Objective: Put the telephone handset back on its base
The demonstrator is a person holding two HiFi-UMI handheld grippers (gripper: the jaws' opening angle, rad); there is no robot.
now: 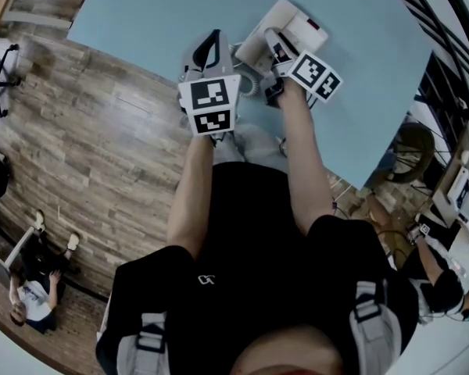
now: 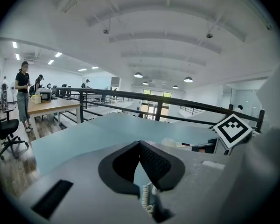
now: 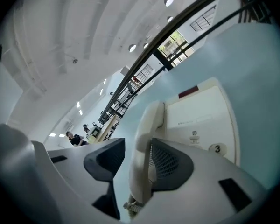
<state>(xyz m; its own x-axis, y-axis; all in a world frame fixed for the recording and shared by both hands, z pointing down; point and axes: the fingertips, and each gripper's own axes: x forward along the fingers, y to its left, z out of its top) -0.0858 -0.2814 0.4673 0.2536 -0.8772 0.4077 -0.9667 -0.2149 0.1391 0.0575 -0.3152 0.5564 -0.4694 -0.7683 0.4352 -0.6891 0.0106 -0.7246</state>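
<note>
The cream telephone base [image 1: 297, 23] [image 3: 200, 115] lies on the blue table [image 1: 156, 14]. The cream handset [image 3: 147, 139] stands on edge along the base's left side, between the jaws of my right gripper [image 3: 136, 143] [image 1: 275, 49]. It leans on the right pad, and a gap shows between it and the left pad, so this gripper is open. My left gripper [image 2: 140, 146] [image 1: 211, 47] hovers just left of the phone with its tips together and nothing in them. The coiled cord [image 2: 145, 197] shows below its jaws.
The table's near edge [image 1: 141, 49] runs just under the grippers, with wood floor [image 1: 86, 147] beyond it. A black railing [image 2: 177, 101] borders the table's far side. People stand at a desk [image 2: 51, 106] far left, beside an office chair [image 2: 4, 129].
</note>
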